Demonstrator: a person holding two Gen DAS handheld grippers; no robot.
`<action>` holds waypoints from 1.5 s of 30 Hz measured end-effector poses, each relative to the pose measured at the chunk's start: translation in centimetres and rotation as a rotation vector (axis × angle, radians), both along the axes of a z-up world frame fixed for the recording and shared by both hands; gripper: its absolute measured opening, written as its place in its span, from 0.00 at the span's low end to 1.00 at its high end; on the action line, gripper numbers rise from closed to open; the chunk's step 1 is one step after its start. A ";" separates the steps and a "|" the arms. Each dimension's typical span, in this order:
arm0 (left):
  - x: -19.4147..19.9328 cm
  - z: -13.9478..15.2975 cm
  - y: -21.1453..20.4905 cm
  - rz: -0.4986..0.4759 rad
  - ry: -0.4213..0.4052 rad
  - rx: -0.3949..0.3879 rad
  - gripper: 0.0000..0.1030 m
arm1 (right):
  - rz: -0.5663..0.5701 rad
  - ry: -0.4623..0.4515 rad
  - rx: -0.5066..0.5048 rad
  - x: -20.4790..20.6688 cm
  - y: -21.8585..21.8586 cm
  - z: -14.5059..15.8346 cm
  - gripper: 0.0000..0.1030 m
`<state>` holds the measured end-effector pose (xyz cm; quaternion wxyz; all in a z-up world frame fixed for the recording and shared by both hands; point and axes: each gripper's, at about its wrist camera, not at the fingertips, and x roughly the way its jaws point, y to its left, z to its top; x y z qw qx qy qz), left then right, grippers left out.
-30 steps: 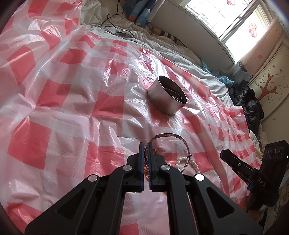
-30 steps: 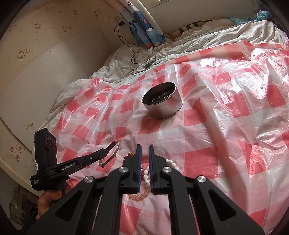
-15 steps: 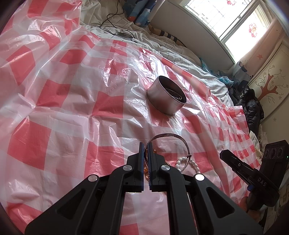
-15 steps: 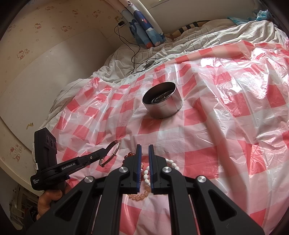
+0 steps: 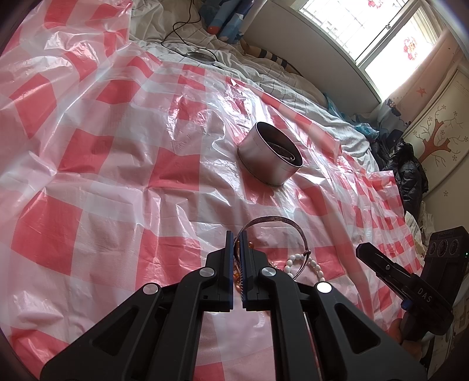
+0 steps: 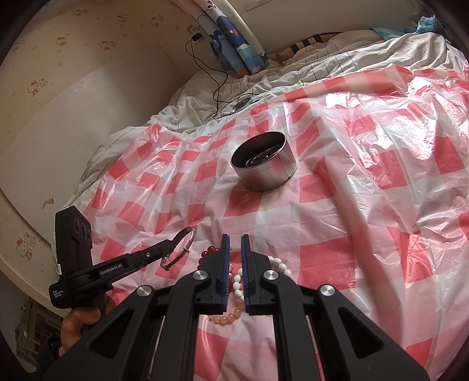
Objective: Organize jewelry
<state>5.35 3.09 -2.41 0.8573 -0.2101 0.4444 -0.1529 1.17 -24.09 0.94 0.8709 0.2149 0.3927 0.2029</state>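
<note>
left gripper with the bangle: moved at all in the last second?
No. In the right wrist view the left gripper, shut on the bangle, sits at the same spot relative to the tin as before.

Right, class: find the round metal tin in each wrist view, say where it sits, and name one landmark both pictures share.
Left wrist view: the metal tin stands open right of centre in the upper half, on the checked plastic sheet.
Right wrist view: the tin stands just above centre on the same sheet.
Shared landmark: the black cable on the white bedding behind the tin, also in the right wrist view.
</note>
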 end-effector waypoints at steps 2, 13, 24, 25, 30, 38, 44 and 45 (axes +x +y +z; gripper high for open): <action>0.0 0.0 0.0 0.001 0.000 0.000 0.03 | 0.000 0.000 -0.001 0.0 0.0 0.0 0.08; 0.0 -0.1 -0.1 0.003 0.002 0.003 0.03 | 0.005 0.002 0.001 -0.2 0.5 -0.2 0.08; 0.1 -0.3 0.1 0.005 0.005 0.004 0.03 | -0.011 0.070 -0.158 0.3 1.5 -1.5 0.39; 0.1 -0.3 0.1 0.005 0.005 0.003 0.03 | -0.009 0.079 -0.176 0.4 1.8 -1.7 0.39; 0.1 -0.4 0.1 0.003 0.005 0.005 0.03 | -0.001 0.121 -0.332 1.0 3.1 -3.2 0.39; 0.0 -0.5 0.1 0.002 0.010 0.008 0.03 | 0.067 0.099 -0.674 0.4 7.1 -5.4 0.27; -0.1 -0.5 0.2 0.003 0.009 0.003 0.03 | 0.078 0.121 -0.580 0.4 6.4 -5.1 0.08; -0.1 -0.5 0.2 0.003 0.010 0.001 0.03 | 0.070 0.122 -0.555 0.4 6.1 -5.0 0.08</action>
